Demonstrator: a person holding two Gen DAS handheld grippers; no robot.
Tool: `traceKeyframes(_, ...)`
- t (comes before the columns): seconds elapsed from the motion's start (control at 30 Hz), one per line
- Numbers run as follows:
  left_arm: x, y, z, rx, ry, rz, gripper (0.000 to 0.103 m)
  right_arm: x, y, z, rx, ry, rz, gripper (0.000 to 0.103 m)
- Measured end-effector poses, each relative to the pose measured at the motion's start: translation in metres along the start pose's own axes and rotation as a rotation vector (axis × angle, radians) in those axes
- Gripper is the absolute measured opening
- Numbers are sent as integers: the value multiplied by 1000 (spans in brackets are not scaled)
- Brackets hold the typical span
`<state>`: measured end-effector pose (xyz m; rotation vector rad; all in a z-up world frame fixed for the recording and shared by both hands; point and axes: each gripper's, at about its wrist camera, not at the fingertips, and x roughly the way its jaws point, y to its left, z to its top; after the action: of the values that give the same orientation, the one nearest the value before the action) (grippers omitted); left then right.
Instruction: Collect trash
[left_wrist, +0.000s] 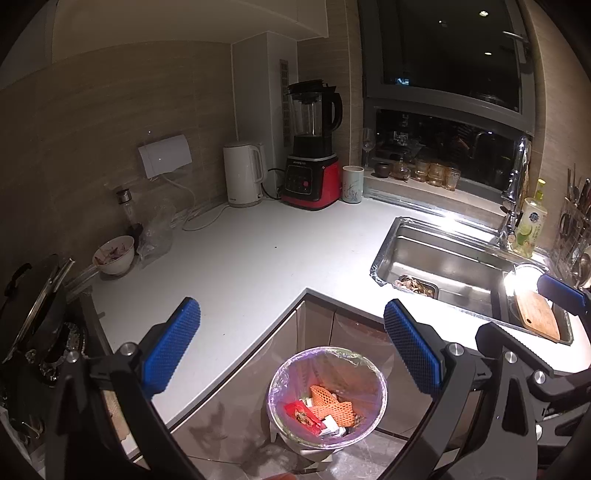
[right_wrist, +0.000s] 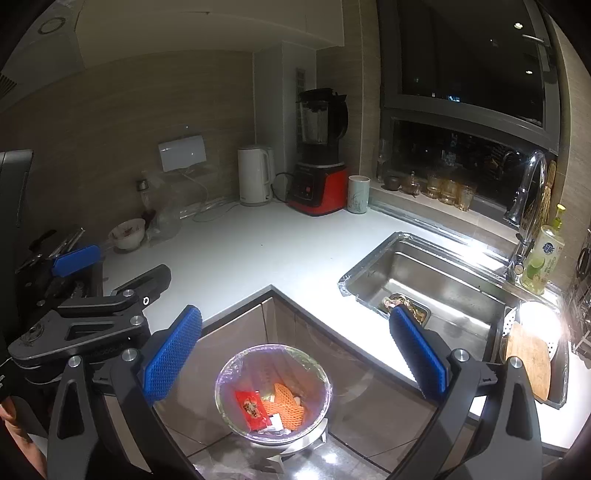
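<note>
White stone makes up the L-shaped counter (left_wrist: 258, 258), which wraps around an inside corner above grey-brown cabinet doors (right_wrist: 236, 325). Set into its right stretch is a steel sink (left_wrist: 443, 266), with a wooden cutting board (left_wrist: 537, 314) propped in the smaller basin beside it. At the back stand a red-based blender (left_wrist: 314, 147) and, just left of it, a white kettle (left_wrist: 243, 173). On the floor in the corner sits the trash bin (right_wrist: 325, 398), lined with a pale purple bag. Inside it lie orange foam netting (right_wrist: 284, 404), a red packet (right_wrist: 251, 404) and some small pale scraps, possibly wrappers, though they are too small to tell. Both grippers hang above the bin: the left gripper (left_wrist: 291, 354) and the right gripper (right_wrist: 295, 354) each have their blue-padded jaws spread wide, with nothing between them.
</note>
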<state>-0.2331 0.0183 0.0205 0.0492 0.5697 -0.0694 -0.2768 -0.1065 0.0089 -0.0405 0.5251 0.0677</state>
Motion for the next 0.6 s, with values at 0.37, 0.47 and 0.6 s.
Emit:
traceKeyframes(0.37, 4, -3, 1, 0, 8, -5, 95, 8, -6, 2, 5, 7, 5, 101)
traceKeyframes(0.47, 5, -3, 2, 0, 9, -6, 95, 8, -7, 2, 4, 6, 6, 101)
traceKeyframes(0.6, 5, -4, 2, -2, 10, -5, 95, 9, -6, 2, 5, 6, 5, 101)
